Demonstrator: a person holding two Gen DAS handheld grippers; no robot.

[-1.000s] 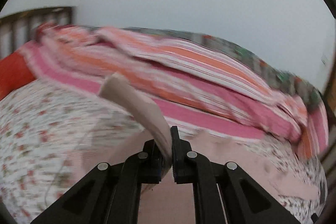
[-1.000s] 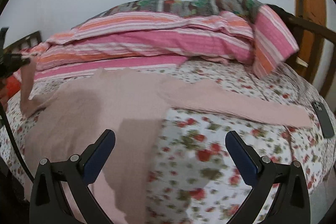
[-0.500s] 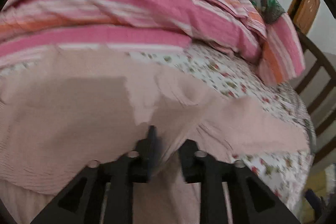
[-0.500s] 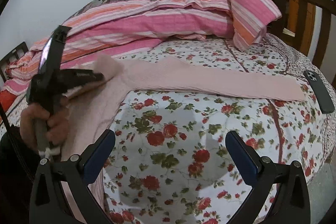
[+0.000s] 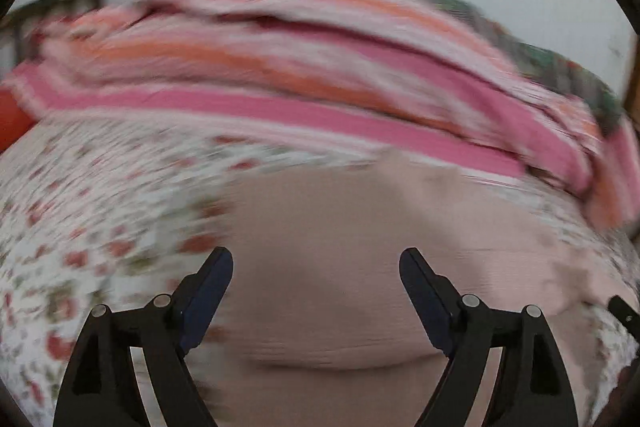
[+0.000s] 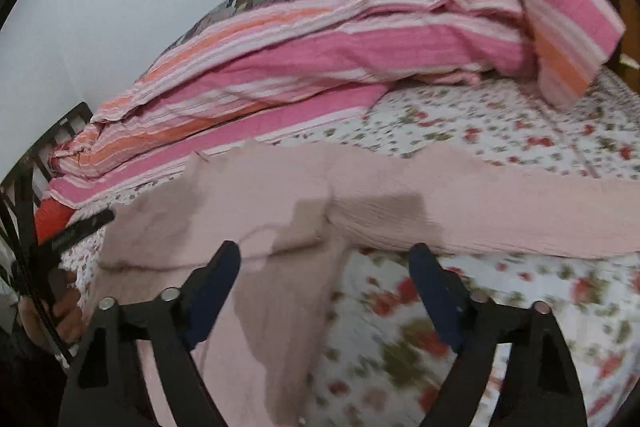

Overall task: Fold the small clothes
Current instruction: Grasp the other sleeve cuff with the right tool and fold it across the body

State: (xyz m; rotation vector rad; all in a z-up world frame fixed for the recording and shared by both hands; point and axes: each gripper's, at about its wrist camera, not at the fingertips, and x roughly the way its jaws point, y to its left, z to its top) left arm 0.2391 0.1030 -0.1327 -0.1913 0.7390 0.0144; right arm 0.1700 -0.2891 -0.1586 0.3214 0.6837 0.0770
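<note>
Pink garment [image 6: 280, 203] lies folded on the flowered bed [image 6: 500, 131] now that your left gripper [image 5: 316, 259], whose jaws pinched it a second ago, has just spread and let go, while your right gripper [image 6: 324, 255], spread but narrowing, nears the fold at twelve o'clock.

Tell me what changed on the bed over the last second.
The left hand-held gripper let go of the pale pink knit garment; its jaws have just been opening, nothing between them. One sleeve now lies folded across the body. The right hand-held gripper moved over the garment, jaws closing slightly. The pink striped quilt stayed put.
</note>
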